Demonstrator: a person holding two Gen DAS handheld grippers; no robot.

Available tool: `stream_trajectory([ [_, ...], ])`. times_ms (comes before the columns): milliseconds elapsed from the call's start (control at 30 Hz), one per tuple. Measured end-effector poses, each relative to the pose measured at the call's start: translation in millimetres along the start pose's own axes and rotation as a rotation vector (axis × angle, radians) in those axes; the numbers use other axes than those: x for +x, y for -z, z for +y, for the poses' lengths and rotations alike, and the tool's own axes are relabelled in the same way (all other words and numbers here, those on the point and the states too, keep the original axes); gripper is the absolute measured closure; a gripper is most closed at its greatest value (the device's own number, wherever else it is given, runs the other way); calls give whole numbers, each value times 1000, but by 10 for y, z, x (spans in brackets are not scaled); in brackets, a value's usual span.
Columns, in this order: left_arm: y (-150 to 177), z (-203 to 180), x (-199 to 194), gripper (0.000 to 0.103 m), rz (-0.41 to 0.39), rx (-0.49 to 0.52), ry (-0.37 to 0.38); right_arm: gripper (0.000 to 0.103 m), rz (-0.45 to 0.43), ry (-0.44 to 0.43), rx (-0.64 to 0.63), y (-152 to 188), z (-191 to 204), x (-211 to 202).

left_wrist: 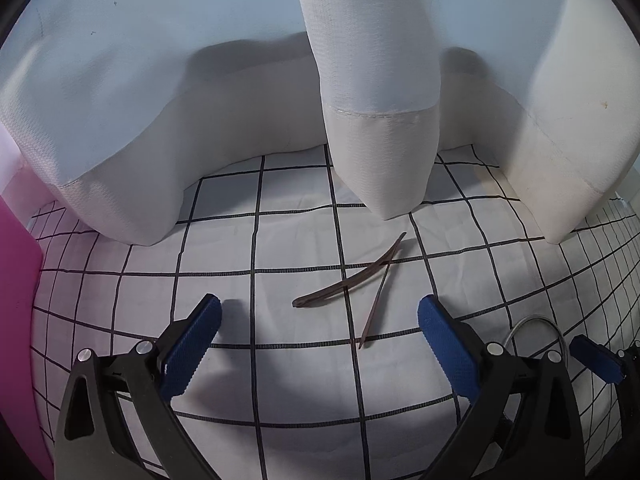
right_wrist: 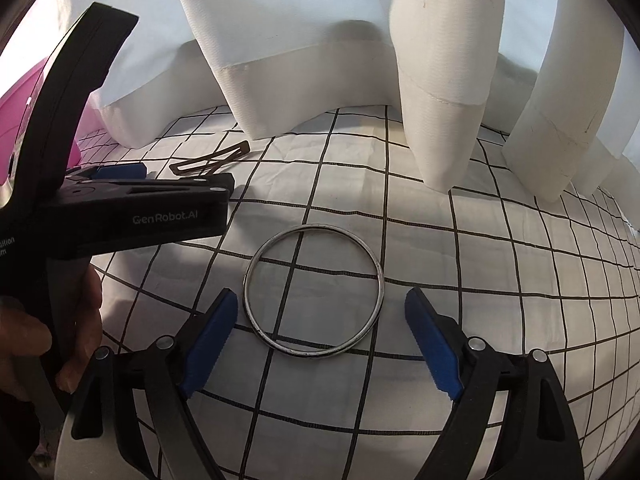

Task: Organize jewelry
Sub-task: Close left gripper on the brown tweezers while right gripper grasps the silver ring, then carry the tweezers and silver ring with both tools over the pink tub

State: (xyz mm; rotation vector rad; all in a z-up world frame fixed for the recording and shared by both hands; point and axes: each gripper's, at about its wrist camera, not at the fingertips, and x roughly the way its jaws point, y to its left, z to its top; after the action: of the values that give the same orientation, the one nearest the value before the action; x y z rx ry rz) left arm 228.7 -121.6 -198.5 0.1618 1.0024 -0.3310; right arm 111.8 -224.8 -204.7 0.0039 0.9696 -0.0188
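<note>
hovering over the white cloth with a black grid [left_wrist: 304, 380], my left gripper [left_wrist: 320, 320] has its blue-padded fingers spread wide and grasps nothing, with the thin dark brown metal hair clip [left_wrist: 352, 286] lying flat on the cloth just ahead, between them. my right gripper [right_wrist: 320, 316] is likewise released, its fingers either side of the near edge of the thin round silver metal bangle [right_wrist: 314, 292], which lies flat on the cloth untouched. a pink plastic container [right_wrist: 24, 108] sits at the far left edge below the white curtain folds [right_wrist: 320, 60], its contents hidden from me.
</note>
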Motion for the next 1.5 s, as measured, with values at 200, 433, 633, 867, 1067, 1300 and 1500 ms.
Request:
stream_trajectory([
  [200, -154, -26, 92, 5, -10, 0, -3, 19, -13, 9, 0, -11, 14, 23],
  [433, -230, -93, 66, 13, -26, 18, 6, 20, -20, 4, -7, -52, 35, 75],
  [633, -182, -146, -112, 42, -50, 46, 30, 21, -23, -8, -15, -72, 65, 113],
  [867, -24, -9, -208, 75, -64, 32, 20, 32, -35, -16, -16, -43, 56, 73],
  [1067, 82, 79, -332, 86, -74, 24, -3, 32, -44, -29, -1, 10, 17, 11],
  [1300, 245, 95, -586, 86, -121, -4, 7, 32, -64, -49, 4, 53, -62, -125],
  [1500, 348, 197, -866, 86, -142, -33, 10, 32, -70, -65, -12, 50, -75, -232],
])
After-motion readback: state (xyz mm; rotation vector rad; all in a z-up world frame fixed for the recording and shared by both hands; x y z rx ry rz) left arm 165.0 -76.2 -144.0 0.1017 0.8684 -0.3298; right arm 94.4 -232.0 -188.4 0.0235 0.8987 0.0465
